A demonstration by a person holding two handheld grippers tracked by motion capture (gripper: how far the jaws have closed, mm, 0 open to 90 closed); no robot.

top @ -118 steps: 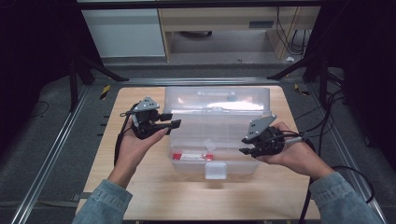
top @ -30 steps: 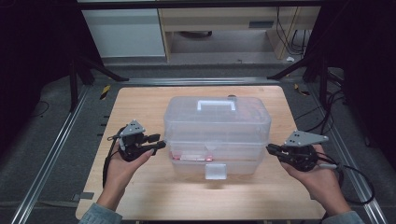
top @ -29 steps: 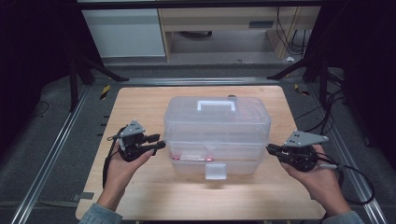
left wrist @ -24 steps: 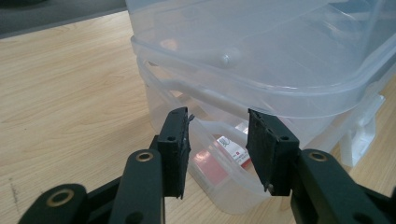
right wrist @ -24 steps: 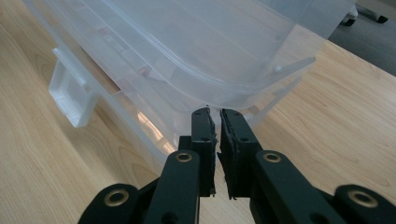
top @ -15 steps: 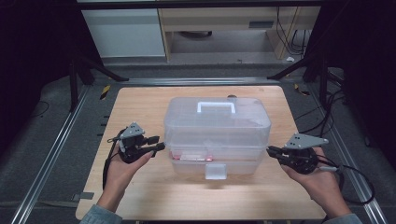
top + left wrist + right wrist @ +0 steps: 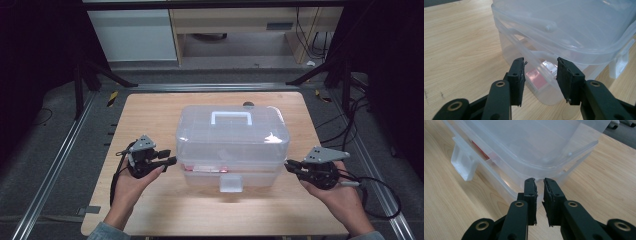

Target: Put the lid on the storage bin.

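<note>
Clear plastic box (image 7: 232, 145), lid closed and white handle (image 7: 231, 117) on top, at the middle of the wooden bench (image 7: 150, 115). Left tongs (image 7: 170, 161) just beside its left end, jaws spread and gripping nothing. Right tongs (image 7: 290, 167) at its right end, jaws narrowly parted and just opening, nothing between them. White latch (image 7: 231, 183) on the near side.

Both forearms reach in from below. The left tongs (image 7: 167, 161) point right, jaws parted with a clear gap. The right tongs (image 7: 290, 167) point left, jaws nearly together and just opening, nothing between them.
</note>
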